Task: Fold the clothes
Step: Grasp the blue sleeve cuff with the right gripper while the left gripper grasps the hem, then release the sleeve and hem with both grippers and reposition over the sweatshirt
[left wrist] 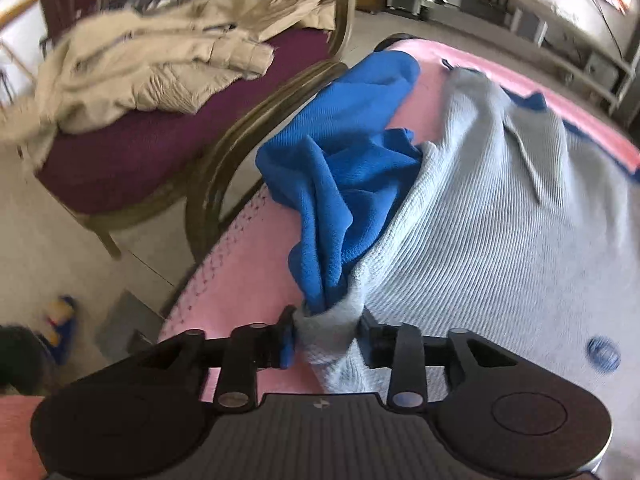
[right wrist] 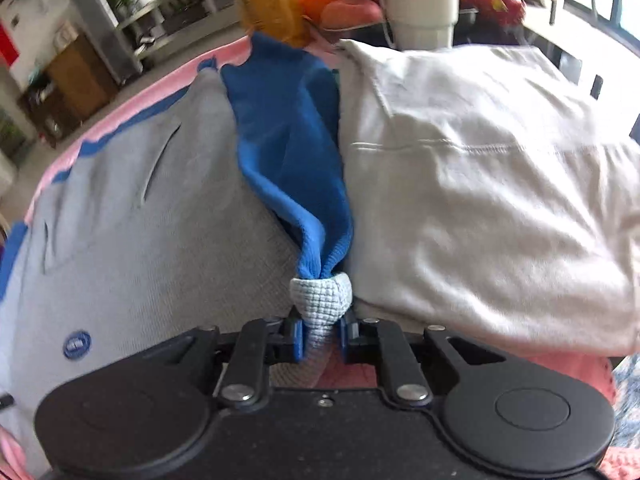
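A light grey ribbed top with blue sleeves lies on a pink-covered table. My left gripper is shut on a bunch of its grey fabric where a blue sleeve joins, at the near left. In the right wrist view the same grey top spreads to the left and its other blue sleeve runs away from me. My right gripper is shut on that sleeve's grey knitted cuff. A small round blue badge sits on the top's front.
A folded white garment lies right beside the blue sleeve. A chair with a maroon seat holds a beige jacket left of the table. Cups and colourful items stand at the table's far end. Shelving lines the room behind.
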A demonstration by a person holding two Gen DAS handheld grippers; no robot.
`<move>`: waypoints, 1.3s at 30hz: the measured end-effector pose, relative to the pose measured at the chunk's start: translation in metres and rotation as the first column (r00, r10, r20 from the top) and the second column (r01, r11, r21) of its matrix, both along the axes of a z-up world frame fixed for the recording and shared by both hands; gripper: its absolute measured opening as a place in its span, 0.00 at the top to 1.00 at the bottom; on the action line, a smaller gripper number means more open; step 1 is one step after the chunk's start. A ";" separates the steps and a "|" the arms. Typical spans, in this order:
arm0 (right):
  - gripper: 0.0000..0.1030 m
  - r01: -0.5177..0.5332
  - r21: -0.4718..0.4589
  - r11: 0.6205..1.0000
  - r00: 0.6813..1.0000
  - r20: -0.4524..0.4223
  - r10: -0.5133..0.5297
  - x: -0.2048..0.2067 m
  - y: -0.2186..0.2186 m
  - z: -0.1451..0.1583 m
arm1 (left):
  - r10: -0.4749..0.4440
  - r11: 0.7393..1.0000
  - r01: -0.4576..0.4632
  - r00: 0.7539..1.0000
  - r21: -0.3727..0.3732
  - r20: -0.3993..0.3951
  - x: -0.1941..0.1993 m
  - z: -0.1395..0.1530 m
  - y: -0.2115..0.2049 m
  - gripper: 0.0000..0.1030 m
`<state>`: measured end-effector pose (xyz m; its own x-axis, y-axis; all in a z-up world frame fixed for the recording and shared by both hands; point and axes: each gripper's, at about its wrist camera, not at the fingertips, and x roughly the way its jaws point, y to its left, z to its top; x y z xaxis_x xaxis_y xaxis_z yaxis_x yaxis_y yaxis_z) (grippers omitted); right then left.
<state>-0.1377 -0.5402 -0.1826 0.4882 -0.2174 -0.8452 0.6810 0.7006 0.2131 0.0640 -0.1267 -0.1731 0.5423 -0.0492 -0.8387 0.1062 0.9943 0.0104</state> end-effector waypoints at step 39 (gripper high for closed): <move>0.55 -0.282 0.017 0.959 0.918 0.296 0.265 -0.006 0.054 0.103 | -0.491 0.849 0.524 0.832 -0.073 0.257 -0.050 0.103 -0.076 0.55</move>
<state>-0.1440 -0.4866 -0.0796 0.7458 0.0047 -0.6661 0.3676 0.8311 0.4173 0.0143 -0.2026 -0.0697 0.5786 -0.4720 -0.6651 0.6072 0.7938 -0.0350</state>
